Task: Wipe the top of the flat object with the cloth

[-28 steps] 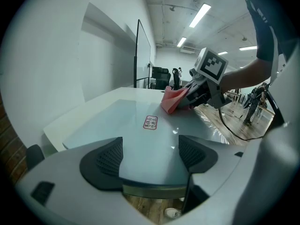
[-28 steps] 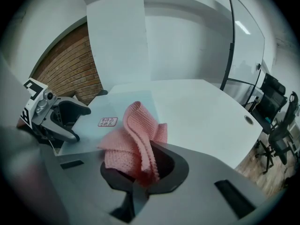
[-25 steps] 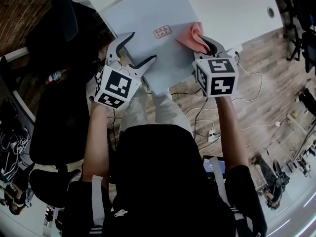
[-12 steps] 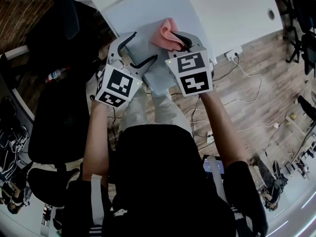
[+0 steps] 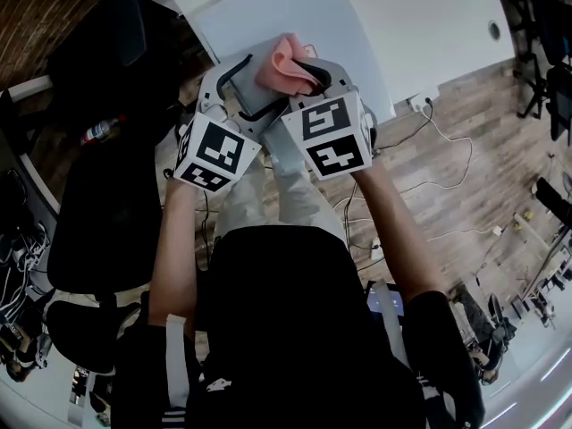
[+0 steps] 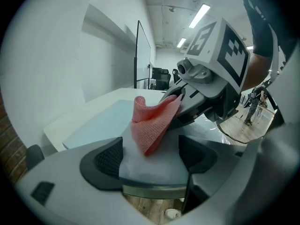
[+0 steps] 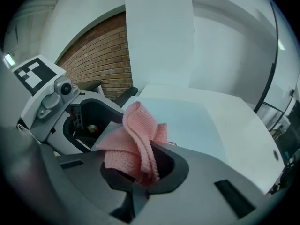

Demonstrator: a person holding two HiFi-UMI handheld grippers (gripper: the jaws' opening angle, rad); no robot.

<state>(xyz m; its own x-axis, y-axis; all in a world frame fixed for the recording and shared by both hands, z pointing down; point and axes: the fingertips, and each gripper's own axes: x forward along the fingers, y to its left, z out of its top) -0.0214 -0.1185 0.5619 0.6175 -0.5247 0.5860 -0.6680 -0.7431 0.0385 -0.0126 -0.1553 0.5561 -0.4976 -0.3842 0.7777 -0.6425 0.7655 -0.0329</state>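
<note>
Grippers, count: two, one held in each hand.
Cloth, count: one pink knitted cloth, bunched in folds.
Flat object, count: one pale blue-grey flat object, laid on the white table, its near corner reaching past the table edge.
Left gripper: jaws are spread wide. The near corner of the flat object is seen between the two pads, and nothing is clamped.
Right gripper: jaws are closed on the cloth, which is pinched at one end. The rest is left hanging over the near corner of the flat object, just ahead of the left gripper.
Cloth contact: the lowest fold is shown at the surface, but touching cannot be confirmed.
</note>
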